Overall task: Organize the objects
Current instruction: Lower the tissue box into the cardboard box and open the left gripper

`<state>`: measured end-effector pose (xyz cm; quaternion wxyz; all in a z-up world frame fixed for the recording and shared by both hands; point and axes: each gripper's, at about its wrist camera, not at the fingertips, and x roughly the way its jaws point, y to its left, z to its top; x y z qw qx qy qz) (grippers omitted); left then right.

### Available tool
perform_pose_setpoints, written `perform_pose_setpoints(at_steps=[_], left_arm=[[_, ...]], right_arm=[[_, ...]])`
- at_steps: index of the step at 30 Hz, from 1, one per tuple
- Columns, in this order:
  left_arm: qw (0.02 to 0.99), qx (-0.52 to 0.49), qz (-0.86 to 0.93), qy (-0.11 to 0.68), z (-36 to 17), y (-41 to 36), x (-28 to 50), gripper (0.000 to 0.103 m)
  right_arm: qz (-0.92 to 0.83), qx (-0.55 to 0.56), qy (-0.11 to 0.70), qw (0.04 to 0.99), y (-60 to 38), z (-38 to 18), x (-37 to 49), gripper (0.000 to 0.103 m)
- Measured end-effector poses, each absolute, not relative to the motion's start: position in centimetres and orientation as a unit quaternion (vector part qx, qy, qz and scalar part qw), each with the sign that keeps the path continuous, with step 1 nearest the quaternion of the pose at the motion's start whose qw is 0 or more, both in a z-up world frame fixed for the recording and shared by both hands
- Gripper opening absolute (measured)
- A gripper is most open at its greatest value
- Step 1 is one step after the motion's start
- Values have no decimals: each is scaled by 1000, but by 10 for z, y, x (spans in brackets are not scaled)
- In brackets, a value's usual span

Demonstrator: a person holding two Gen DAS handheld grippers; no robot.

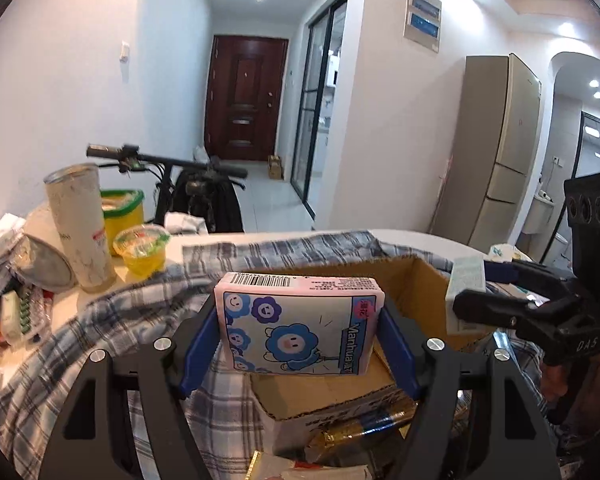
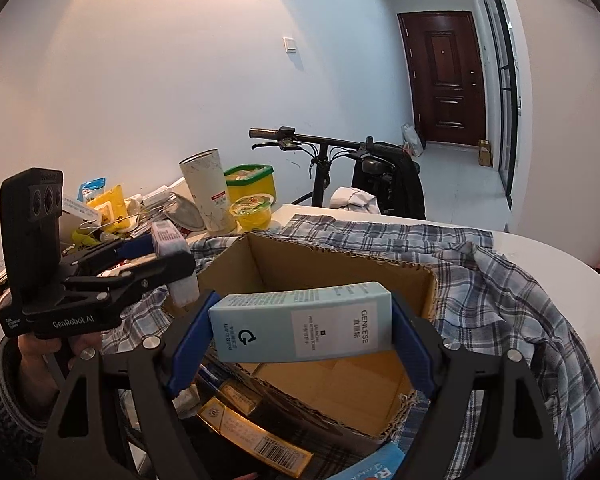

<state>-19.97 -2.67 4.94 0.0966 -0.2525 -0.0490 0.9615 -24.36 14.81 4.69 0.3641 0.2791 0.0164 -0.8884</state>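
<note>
- Two grippers worked over a white table [image 2: 540,256] draped with a plaid shirt [image 2: 500,292]; a wooden door [image 2: 444,76] stood at one o'clock.
- Left gripper [image 1: 300,332] pinched a flower-printed tissue pack [image 1: 300,320], barcode end up, above the cardboard box [image 1: 416,280].
- Right gripper [image 2: 300,332] pinched a pale-blue carton [image 2: 300,320], long axis nine-to-three.

The cardboard box [image 2: 340,384] lies open and bare inside; cups [image 2: 210,192] and clutter [image 2: 112,208] crowd the counter's [image 2: 540,256] far left

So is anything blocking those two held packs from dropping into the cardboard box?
Nothing visible. The tissue pack and the pale blue carton both sit over the open cardboard box, whose flaps are open and floor bare.
</note>
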Motion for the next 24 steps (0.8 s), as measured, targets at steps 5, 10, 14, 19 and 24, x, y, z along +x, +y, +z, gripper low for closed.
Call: perform_pose_setpoints(at_steps=[5,10,14,19,24], left_arm=[[92,-262,960,-45,43,-23,-201,75],[90,-254,962,-49,45,-24,-198,75],[89,-245,964,-45,49,-22,-195,74],[84,-236,968,-29,50,-18,-193,75],[96,-234,967,-24,52,-12,-189,74]], right_arm=[[-890,277,18,361,147,49,-242,81],[-887,284,15,365,146,47,-243,81],[-893,276,30,353,145,47,-242,81],[-893,273,18,359,148,50,-241,81],[-895,265,13,358,150,53,-238,81]])
